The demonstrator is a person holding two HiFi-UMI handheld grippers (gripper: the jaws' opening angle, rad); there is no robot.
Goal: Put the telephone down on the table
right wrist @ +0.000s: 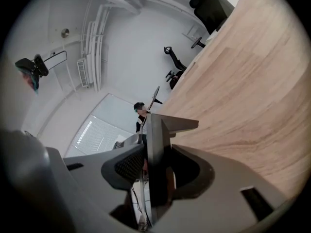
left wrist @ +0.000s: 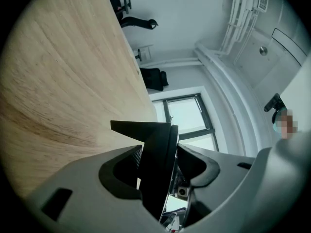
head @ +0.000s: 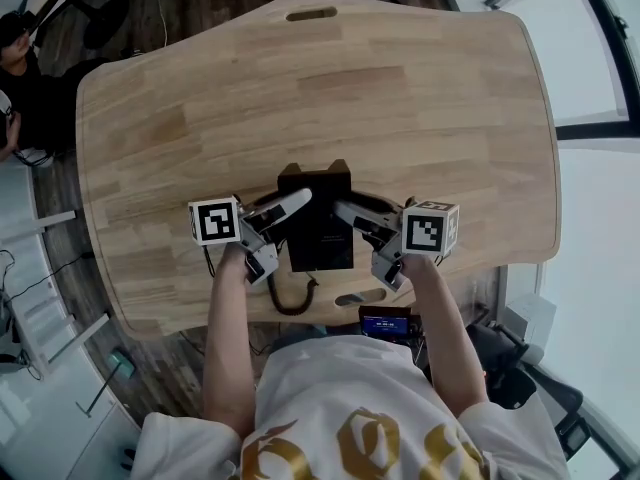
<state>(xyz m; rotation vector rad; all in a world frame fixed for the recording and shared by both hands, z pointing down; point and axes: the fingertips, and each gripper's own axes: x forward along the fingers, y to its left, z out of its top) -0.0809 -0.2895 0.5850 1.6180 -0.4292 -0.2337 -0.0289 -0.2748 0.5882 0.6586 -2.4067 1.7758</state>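
- My left gripper [left wrist: 158, 153] fingers clamp the black telephone [head: 318, 230] by its left edge.
- My right gripper [right wrist: 156, 154] fingers clamp its right edge.
- The telephone is over the counter [head: 420, 98].

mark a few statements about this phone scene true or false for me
1. The telephone is black. True.
2. Only the left gripper holds the telephone. False: the right gripper is shut on it too, one gripper on each side.
3. The cord trails from the telephone's near end towards the near edge of the table. True.
4. The table has a glass top. False: its top is light wood.
5. A person sits beyond the table's far left corner in the head view. True.
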